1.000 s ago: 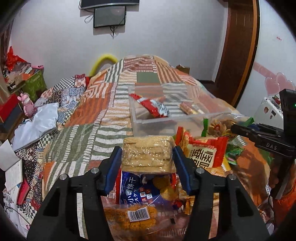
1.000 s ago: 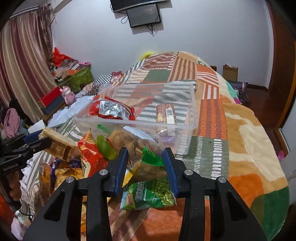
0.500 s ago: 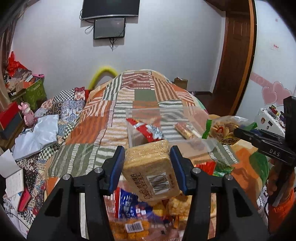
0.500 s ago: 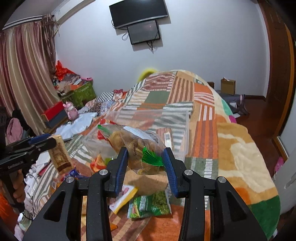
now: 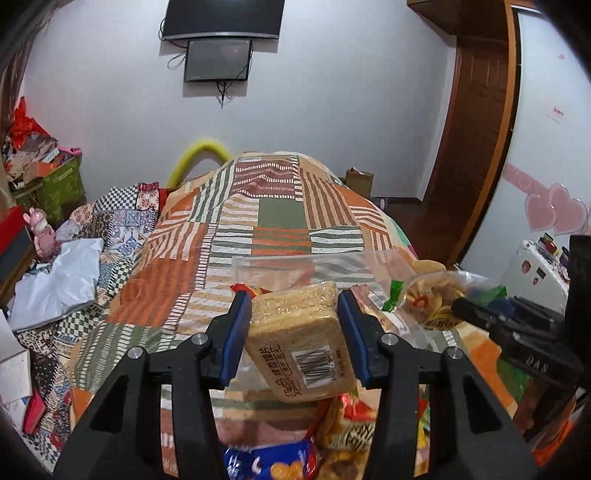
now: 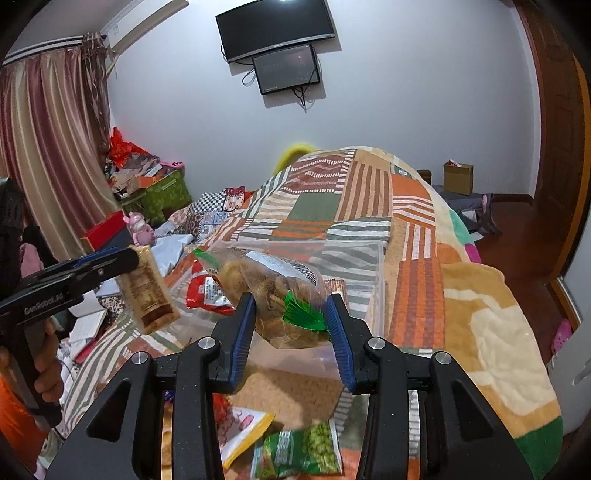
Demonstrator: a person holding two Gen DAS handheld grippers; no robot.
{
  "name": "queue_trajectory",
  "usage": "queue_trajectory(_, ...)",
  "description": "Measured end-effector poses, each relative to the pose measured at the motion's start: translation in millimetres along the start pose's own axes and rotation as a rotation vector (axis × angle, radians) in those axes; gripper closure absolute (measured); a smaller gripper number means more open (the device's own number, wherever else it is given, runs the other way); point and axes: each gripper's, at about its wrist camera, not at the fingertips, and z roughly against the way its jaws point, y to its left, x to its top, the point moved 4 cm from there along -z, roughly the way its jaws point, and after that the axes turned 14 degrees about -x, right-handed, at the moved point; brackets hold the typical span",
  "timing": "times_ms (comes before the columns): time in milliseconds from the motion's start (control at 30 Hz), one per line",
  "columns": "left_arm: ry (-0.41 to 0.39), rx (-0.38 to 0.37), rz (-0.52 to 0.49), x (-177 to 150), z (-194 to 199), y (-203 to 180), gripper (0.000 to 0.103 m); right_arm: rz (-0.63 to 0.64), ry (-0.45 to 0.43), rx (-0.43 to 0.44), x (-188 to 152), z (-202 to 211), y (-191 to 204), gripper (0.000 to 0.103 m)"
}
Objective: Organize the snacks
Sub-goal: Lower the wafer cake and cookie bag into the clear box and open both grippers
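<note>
From my seat, the left claw [image 5: 294, 325] shows black arms with blue pads, and it grips a tan, grainy biscuit pack [image 5: 300, 343] with a white barcode label and dark lettering. The right claw [image 6: 290, 325] has the same black and blue, clamped on a clear bag of golden-brown snacks [image 6: 273, 291] with a green trim. Beneath both, I see the bedspread [image 6: 417, 236], a patchwork of orange, olive green, brown and cream stripes. Left of the bedspread lies a black-and-white checked cloth [image 5: 122, 206]. Nearer me on the bedspread sit a green pea packet [image 6: 303, 452] and a red packet [image 6: 207, 291]. Behind the bedspread hang black screens [image 6: 277, 29] on a pale wall.
</note>
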Motion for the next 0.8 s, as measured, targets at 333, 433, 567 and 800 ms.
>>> queue_trajectory(333, 0.007, 0.035, -0.02, 6.7, -37.1, 3.2, 0.056, 0.023, 0.067, 0.003, -4.1, -34.6, 6.8, 0.067)
queue_trajectory(433, 0.009, 0.045, -0.035, 7.5, -43.9, 3.6, 0.056, 0.038, 0.088, 0.0, -7.7, -42.9, 11.1, 0.067)
queue_trajectory(567, 0.019, 0.059, -0.054, 7.9, -53.5, 4.0, 0.055, 0.056, 0.122, -0.001, -12.2, -51.3, 16.1, 0.066)
queue_trajectory(800, 0.071, 0.043, -0.036, 5.8, -65.3, 9.4, 0.055, 0.075, 0.126, -0.01, -13.5, -51.3, 17.6, 0.066)
